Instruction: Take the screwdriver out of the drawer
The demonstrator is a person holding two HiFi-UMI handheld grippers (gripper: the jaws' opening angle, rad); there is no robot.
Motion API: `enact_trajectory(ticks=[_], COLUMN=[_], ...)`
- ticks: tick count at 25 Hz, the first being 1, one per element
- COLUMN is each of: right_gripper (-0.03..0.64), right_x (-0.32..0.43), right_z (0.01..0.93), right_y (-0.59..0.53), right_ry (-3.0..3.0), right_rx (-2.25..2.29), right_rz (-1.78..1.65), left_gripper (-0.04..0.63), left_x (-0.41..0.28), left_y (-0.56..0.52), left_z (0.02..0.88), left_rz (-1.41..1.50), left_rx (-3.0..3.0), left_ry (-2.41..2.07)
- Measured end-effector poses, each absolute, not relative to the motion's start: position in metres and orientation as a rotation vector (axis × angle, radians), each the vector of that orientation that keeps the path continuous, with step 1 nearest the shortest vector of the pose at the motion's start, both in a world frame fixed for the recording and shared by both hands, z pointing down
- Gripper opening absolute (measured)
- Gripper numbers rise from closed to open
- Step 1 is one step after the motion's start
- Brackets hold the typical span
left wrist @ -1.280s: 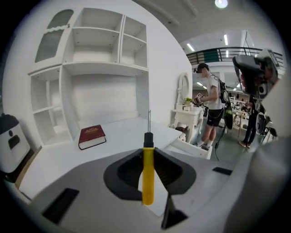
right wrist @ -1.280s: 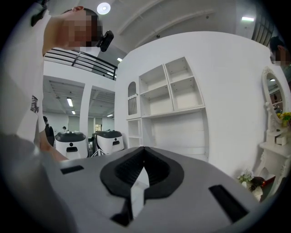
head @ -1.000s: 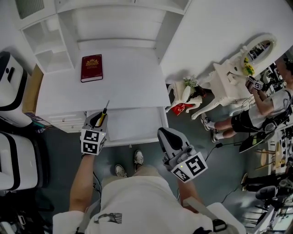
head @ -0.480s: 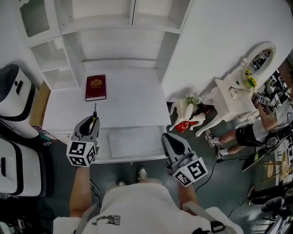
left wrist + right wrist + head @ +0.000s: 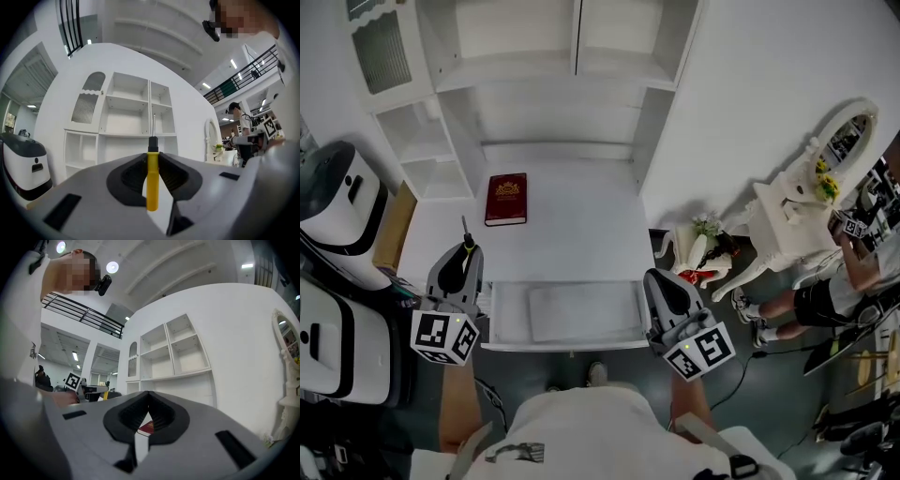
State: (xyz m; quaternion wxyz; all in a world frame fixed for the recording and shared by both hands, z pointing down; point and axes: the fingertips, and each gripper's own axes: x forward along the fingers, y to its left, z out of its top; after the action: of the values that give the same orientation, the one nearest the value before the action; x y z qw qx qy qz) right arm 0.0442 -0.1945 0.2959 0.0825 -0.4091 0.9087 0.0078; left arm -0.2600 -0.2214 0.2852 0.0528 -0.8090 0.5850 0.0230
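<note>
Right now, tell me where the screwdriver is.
Head view, left side: the screwdriver is clamped in the left gripper, just left of the open drawer, with the red book beyond it.

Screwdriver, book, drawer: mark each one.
screwdriver point(image 5: 152, 180): left gripper view, yellow handle.
book point(image 5: 506, 199): head view, middle of the cover.
drawer point(image 5: 511, 314): head view, bare floor at left.

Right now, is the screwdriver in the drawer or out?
Out: the screwdriver is clamped in the left claw, off to the left of the open drawer.

walls point(image 5: 750, 75): white | floor point(image 5: 741, 394): dark grey | shelf unit point(image 5: 572, 56): white (open cubbies) | mirror table point(image 5: 783, 220): ornate
</note>
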Motion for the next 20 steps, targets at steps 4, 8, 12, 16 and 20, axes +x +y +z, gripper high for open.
enact_trajectory(ticks=[4,8,12,16,20], right_gripper=[0.009,0.009,0.009,0.009,0.009], right_x=[0.047,0.049,0.054,0.059,0.057], right_z=[0.296,0.299,0.304,0.3,0.297], right_y=[-0.202,-0.212,-0.217,-0.22,-0.219], right_ry=[2.713,2.713,2.723,2.728,2.733], right_rx=[-1.186,-1.172,-1.176,-1.193,-1.2], right_rz=[0.01,0.006,-0.015,-0.009,0.0], left_gripper=[0.083,0.083,0.083,0.083,0.083], left_x=[-0.263,-0.272,-0.282,-0.292,-0.301], left_y=[-0.208,-0.198,-0.184,-0.167,-0.15], left_z=[0.267,0.261,0.253,0.238,0.235], left_rz=[0.103,0.13,0.171,0.251,0.279], left_rx=[-2.416,-2.372,-2.323,-2.267,-2.228], left_ry=[1.806,1.849,1.884,1.913,1.947])
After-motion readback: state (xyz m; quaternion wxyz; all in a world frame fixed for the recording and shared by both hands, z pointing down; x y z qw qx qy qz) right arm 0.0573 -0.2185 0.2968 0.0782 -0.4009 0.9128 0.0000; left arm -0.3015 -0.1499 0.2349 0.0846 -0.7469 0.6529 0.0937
